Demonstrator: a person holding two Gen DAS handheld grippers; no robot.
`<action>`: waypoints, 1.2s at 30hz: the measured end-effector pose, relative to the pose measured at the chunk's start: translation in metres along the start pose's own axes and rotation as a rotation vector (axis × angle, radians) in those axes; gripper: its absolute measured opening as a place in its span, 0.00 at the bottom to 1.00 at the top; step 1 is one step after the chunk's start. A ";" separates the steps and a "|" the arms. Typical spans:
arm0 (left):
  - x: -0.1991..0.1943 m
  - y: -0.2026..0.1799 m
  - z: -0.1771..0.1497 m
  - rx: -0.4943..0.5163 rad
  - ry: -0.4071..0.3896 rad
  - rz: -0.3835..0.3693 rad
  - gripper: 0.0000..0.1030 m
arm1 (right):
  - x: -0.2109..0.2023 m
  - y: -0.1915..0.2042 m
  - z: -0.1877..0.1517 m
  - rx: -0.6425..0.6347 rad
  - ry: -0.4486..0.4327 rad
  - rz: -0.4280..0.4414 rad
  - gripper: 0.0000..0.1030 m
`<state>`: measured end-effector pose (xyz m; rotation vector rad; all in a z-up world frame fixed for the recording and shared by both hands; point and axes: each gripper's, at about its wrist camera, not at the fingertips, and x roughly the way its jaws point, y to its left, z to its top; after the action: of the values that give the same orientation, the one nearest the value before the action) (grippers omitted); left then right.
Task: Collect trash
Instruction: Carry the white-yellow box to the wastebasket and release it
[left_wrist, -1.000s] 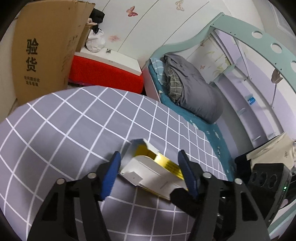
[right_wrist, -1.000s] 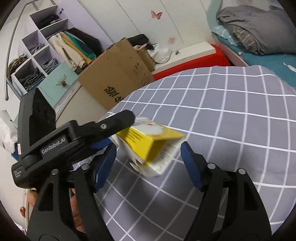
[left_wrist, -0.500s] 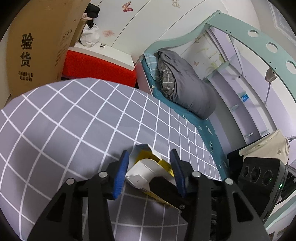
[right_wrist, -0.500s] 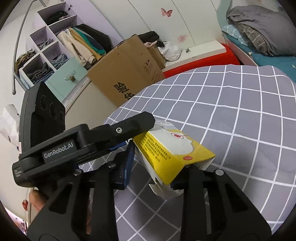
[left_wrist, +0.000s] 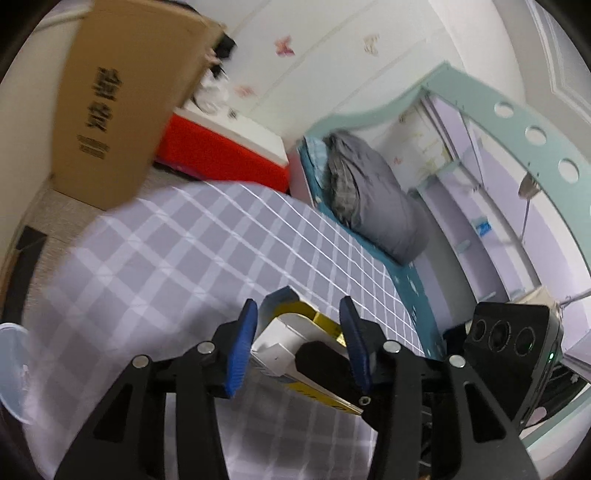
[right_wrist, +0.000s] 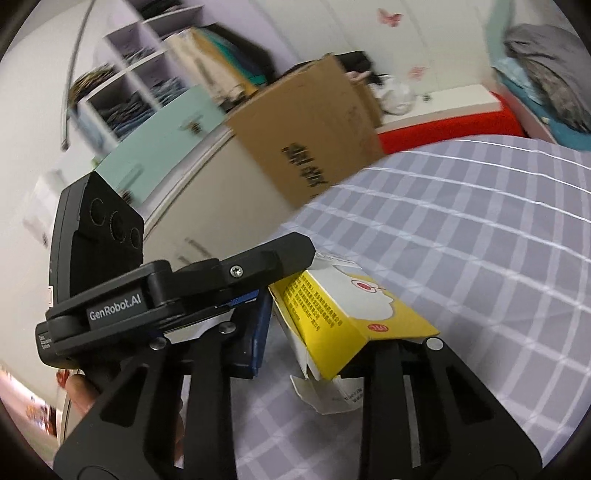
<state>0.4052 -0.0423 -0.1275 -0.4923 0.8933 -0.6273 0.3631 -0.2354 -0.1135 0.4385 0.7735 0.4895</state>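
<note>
Clamped from both sides: a yellow-and-white carton (right_wrist: 343, 317), pinched between the blue pads of the right gripper (right_wrist: 314, 332) and likewise between the blue pads of the left gripper (left_wrist: 298, 343), each narrowed onto the cardboard. Seen through the right wrist camera with one pad (right_wrist: 258, 332) against the carton's left face, the other side hidden behind the yellow panel, and a torn white flap hanging off the near end. Crossed in front by the black body of the left gripper, marked "GenRobot.AI", its finger lying over the carton's far end. Seen through the left wrist camera with the open end flap pointing away and a black finger of the right gripper pressed on the near white face. Held above a grey bedspread (left_wrist: 166, 258) with a white grid, though whether just clear of the fabric or brushing it cannot be told. Behind the bedspread, a tall brown cardboard box (left_wrist: 118, 96) printed with black characters, standing on the floor beside a low red bench (left_wrist: 221, 151). Further right, a grey duvet (left_wrist: 373, 199) bundled on a teal bed. At the lower left edge, part of a clear plastic lid (left_wrist: 14, 369). Background blurred throughout.
</note>
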 end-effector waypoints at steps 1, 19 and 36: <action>-0.011 0.005 0.000 -0.006 -0.013 0.007 0.44 | 0.007 0.019 -0.002 -0.017 0.015 0.022 0.27; -0.250 0.273 -0.077 -0.385 -0.209 0.219 0.44 | 0.226 0.255 -0.131 -0.200 0.415 0.206 0.27; -0.175 0.445 -0.120 -0.695 -0.084 0.371 0.63 | 0.378 0.216 -0.192 -0.155 0.611 0.010 0.59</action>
<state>0.3536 0.3803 -0.3751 -0.9376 1.0817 0.0624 0.3974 0.1882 -0.3270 0.1422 1.3095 0.7001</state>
